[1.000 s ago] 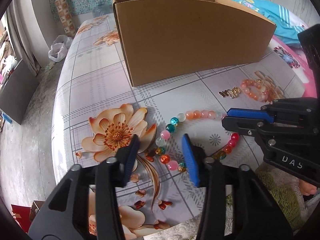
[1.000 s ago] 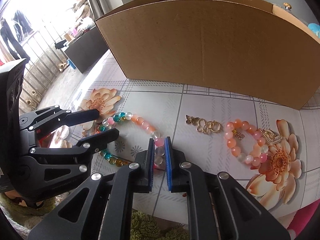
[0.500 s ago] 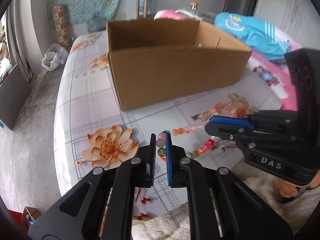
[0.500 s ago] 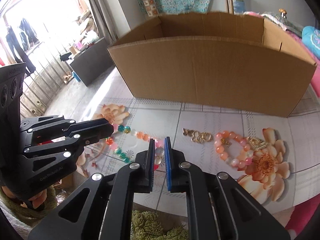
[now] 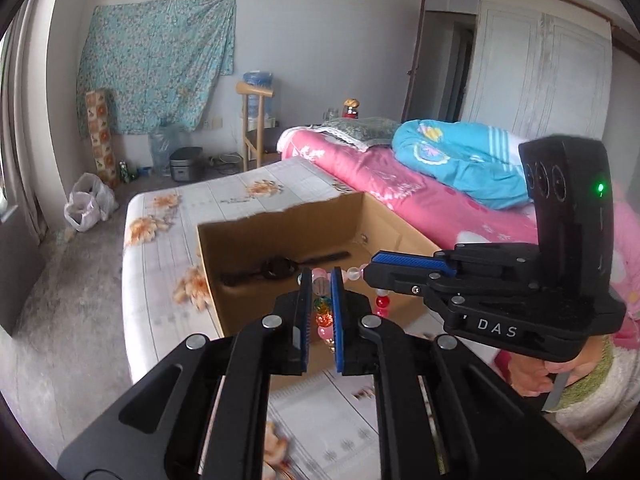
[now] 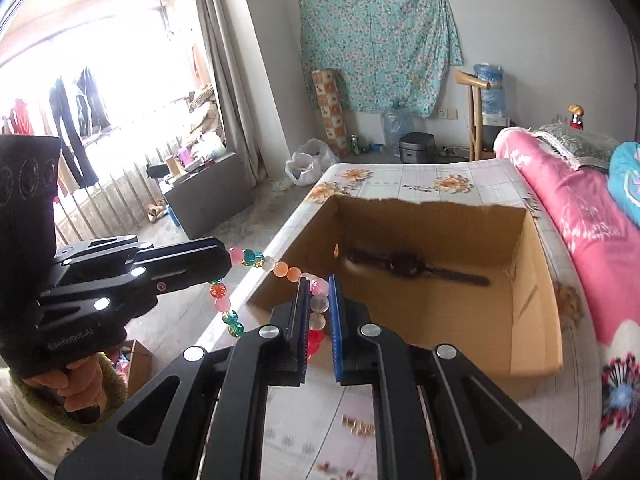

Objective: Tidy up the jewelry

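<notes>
Tabletop point(image 6: 404, 184) with floral cloth, carrying an open cardboard box point(image 6: 532, 312); on the box floor lies a dark wristwatch point(image 6: 404, 264), strap laid out flat. Left gripper point(image 5: 320, 292) and right gripper point(image 6: 319, 304) are each closed to a narrow gap on the beaded bracelet point(image 6: 286, 270), which is lifted clear of the tabletop and hangs between them at the near-left corner of the box, about level with its rim. In the right wrist view the strand runs from the left gripper point(image 6: 224, 258) across to the right one, with a loop of coloured beads drooping below the left fingertips outside the box wall; in the left wrist view the right gripper point(image 5: 372, 270) pinches clear and pink beads beside the left one. Small gold pieces point(image 6: 356, 426), blurred, lie on the tabletop in front of the box

Step in hand, as judged: two-handed carry of the bracelet to the box. The next move calls for bringing both grippers further over the opening so the drooping loop clears the near wall, lowering, then opening both so the strand drops beside the watch and does not snag on the rim
</notes>
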Motion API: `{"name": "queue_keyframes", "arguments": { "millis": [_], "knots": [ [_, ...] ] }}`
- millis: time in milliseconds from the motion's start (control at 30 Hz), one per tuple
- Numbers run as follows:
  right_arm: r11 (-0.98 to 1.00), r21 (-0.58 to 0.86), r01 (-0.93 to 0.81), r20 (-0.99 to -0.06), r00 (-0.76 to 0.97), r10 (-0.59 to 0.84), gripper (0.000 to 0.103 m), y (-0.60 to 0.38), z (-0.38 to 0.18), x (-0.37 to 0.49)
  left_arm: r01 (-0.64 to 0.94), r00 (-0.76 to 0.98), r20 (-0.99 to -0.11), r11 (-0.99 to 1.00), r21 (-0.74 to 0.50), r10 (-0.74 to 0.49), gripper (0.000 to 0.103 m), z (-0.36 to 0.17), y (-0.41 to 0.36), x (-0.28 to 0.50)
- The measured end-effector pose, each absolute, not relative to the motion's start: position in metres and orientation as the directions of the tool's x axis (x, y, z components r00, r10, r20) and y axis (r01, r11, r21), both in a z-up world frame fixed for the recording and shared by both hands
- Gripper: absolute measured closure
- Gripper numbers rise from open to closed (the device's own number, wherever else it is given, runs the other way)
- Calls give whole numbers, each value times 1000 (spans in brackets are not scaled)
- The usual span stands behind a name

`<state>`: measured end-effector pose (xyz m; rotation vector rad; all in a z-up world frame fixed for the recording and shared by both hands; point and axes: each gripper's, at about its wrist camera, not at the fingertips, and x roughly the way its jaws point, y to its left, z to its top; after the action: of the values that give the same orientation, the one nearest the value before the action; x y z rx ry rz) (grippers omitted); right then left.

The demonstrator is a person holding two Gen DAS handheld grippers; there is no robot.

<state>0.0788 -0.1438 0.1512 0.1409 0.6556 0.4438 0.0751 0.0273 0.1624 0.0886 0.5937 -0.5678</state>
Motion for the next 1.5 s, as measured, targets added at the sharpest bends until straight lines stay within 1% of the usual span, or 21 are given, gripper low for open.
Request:
{"name": "queue_keyframes", "arguments": {
  "millis": [67,167,267,400,467,633,833,933,967,1000,1033,1067,1100,1133,1200,1233,1267,1400,1500],
  "knots": [
    [899,271,-344,-601,669,438,93,-145,144,115,525,671,-578,848,-72,-464,95,156,19,103],
    [885,320,-337,-657,594,464,93,-142,127,156,516,642,-632,854,-64,-435,95,140,11,137],
    [896,332,-296,-751,492,441,93,-131,98,197,507,579,-707,859,-78,-406,95,114,10,172],
    [898,370,-237,-829,351,435,93,-122,60,232,490,526,-770,869,-71,-360,95,88,13,194],
    [895,385,-227,-843,310,441,93,-120,50,240,483,519,-784,874,-59,-340,94,81,14,197],
    [891,402,-211,-827,332,453,92,-123,48,241,473,537,-781,880,-36,-320,92,81,16,200],
    [883,422,-204,-787,401,469,92,-136,60,228,457,601,-734,889,-8,-316,92,97,20,188],
    [884,419,-208,-748,473,466,92,-143,75,206,458,637,-693,889,-10,-336,85,110,24,173],
    [883,420,-211,-735,491,467,90,-145,78,200,462,647,-678,886,-16,-350,82,114,25,165],
    [881,422,-215,-716,517,470,83,-147,83,191,466,653,-666,885,-22,-360,77,116,26,159],
    [880,422,-218,-702,536,469,79,-149,87,185,468,660,-655,883,-26,-369,75,119,27,150],
    [879,422,-221,-683,561,469,74,-151,91,176,468,666,-645,883,-30,-375,70,121,28,142],
    [876,426,-226,-663,581,472,70,-154,96,167,468,671,-638,883,-31,-377,66,121,29,136],
    [873,428,-232,-647,597,475,69,-155,100,158,465,676,-633,885,-29,-376,63,122,30,128],
    [872,425,-242,-625,619,476,62,-157,106,144,443,688,-631,896,-25,-358,48,120,32,113],
    [872,423,-247,-613,631,476,60,-158,108,136,429,692,-635,903,-21,-344,43,118,33,107],
    [872,419,-254,-602,641,476,55,-158,111,128,407,697,-642,913,-12,-320,35,114,34,99],
    [873,402,-276,-573,668,475,43,-165,114,95,341,700,-668,940,3,-252,26,98,37,74],
    [871,389,-299,-573,662,483,37,-167,112,75,302,690,-685,953,-19,-233,23,83,41,59]
  ]
}}
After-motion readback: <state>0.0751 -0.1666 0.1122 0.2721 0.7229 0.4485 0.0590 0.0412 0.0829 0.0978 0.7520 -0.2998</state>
